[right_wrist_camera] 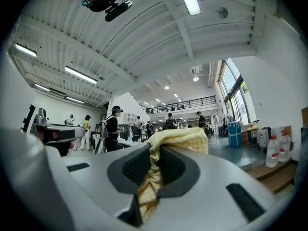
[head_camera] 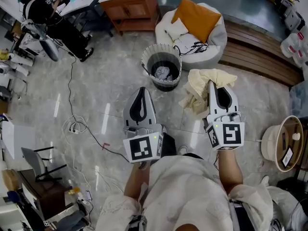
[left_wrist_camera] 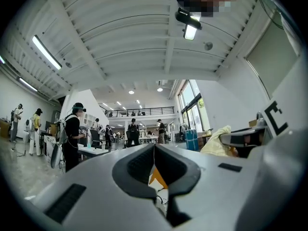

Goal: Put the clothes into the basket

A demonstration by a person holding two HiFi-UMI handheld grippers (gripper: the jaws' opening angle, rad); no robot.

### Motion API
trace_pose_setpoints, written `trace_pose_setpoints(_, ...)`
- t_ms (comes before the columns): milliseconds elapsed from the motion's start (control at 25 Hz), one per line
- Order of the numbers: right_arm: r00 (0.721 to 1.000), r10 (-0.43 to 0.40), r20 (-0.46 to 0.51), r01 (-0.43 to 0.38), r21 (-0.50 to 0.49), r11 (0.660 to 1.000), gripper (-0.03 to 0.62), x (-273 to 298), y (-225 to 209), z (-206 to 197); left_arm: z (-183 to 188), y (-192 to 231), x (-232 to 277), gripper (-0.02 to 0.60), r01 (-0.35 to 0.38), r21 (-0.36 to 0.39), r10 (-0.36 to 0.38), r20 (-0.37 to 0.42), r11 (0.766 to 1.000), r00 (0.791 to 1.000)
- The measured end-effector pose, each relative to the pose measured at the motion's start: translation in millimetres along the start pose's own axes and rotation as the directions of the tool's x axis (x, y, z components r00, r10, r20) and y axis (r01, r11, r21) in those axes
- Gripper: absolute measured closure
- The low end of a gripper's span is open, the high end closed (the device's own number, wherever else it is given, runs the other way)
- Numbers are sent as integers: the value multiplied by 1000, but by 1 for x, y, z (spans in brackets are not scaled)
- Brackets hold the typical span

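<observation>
A pale yellow cloth point(head_camera: 202, 83) hangs bunched from my right gripper point(head_camera: 212, 83), which is shut on it; in the right gripper view the cloth point(right_wrist_camera: 185, 139) spills over and down between the pads of that gripper point(right_wrist_camera: 153, 152). The dark mesh basket point(head_camera: 175, 76) stands on the floor ahead and to the left of that gripper, with grey clothes point(head_camera: 163, 72) inside. My left gripper point(head_camera: 141, 91) is held level just below the basket, its jaws shut with nothing between them point(left_wrist_camera: 154, 147). The cloth point(left_wrist_camera: 217, 141) also shows at the right in the left gripper view.
A white beanbag point(head_camera: 215, 35) with an orange cushion point(head_camera: 197, 18) sits behind the basket. A wooden cabinet point(head_camera: 131, 6) is at the back, a wooden step point(head_camera: 262, 57) at the right, a round tub point(head_camera: 284, 143) at the right edge. Cables point(head_camera: 74, 126) lie on the floor to the left.
</observation>
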State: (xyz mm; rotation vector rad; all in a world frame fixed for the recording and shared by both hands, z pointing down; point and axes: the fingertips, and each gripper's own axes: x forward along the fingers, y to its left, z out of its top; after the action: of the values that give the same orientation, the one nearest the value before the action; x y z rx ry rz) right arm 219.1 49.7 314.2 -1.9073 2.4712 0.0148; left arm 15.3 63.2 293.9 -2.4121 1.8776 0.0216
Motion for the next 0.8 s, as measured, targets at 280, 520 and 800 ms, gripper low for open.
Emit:
trace_pose_setpoints(280, 1000, 19, -2, -19, -30, 999, 574, 69, 30, 3, -7, 56, 46, 577, -15, -19, 15, -3, 1000, 1000)
trace_pose_setpoints(520, 1000, 16, -16, -16, -41, 999, 574, 131, 59, 7, -10, 110, 83, 577, -5, -34, 5, -9, 999, 1000)
trace_pose_setpoints(800, 999, 2, -46, -5, -62, 998, 574, 193, 96, 0, -24, 170, 122, 577, 19, -60, -20, -14, 998, 1000)
